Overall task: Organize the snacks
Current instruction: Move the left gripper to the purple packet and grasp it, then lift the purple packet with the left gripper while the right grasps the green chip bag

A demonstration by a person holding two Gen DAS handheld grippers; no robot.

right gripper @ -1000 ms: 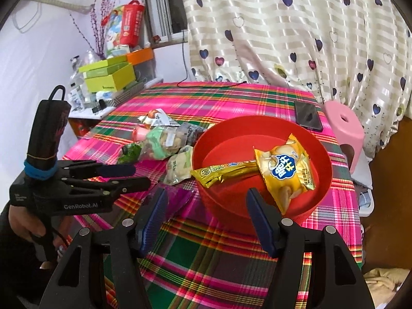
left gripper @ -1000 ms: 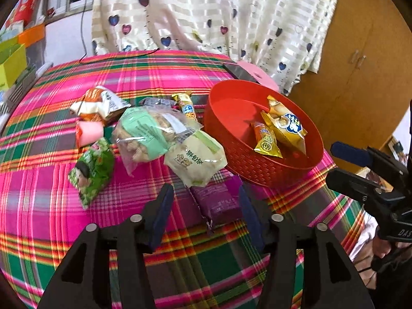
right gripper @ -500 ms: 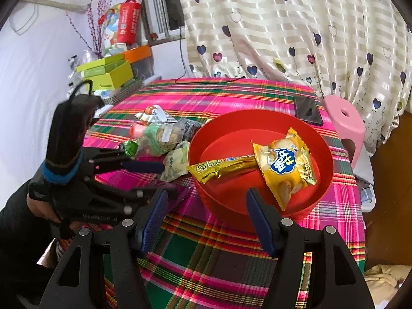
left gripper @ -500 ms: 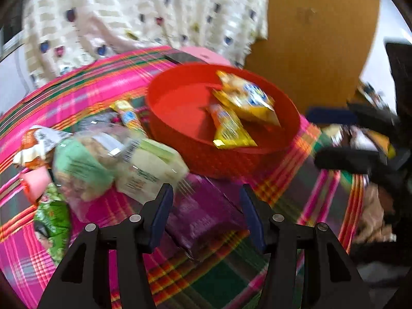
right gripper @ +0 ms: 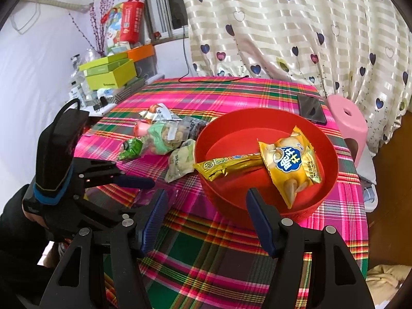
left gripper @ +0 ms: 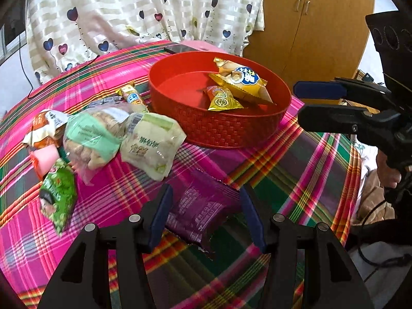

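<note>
Far left on the plaid cloth (left gripper: 303, 159) we see crinkly packets: a green pack (left gripper: 58, 200), a clear bag (left gripper: 95, 136) of nuts, a pale pouch (left gripper: 152, 146). The left gripper (left gripper: 204, 198) stands spread, its pads straddling a flat purple pack (left gripper: 200, 211) without pressing it; the pack's near edge blurs. Next comes the round red basket (left gripper: 226, 128), woven-textured outside, smooth inside, holding a yellow bag (left gripper: 242, 79) and a gold stick (right gripper: 229, 164). The right gripper (right gripper: 206, 200) hangs spread, empty, before the basket. A phone (right gripper: 311, 109) lies half hidden behind the rim.
</note>
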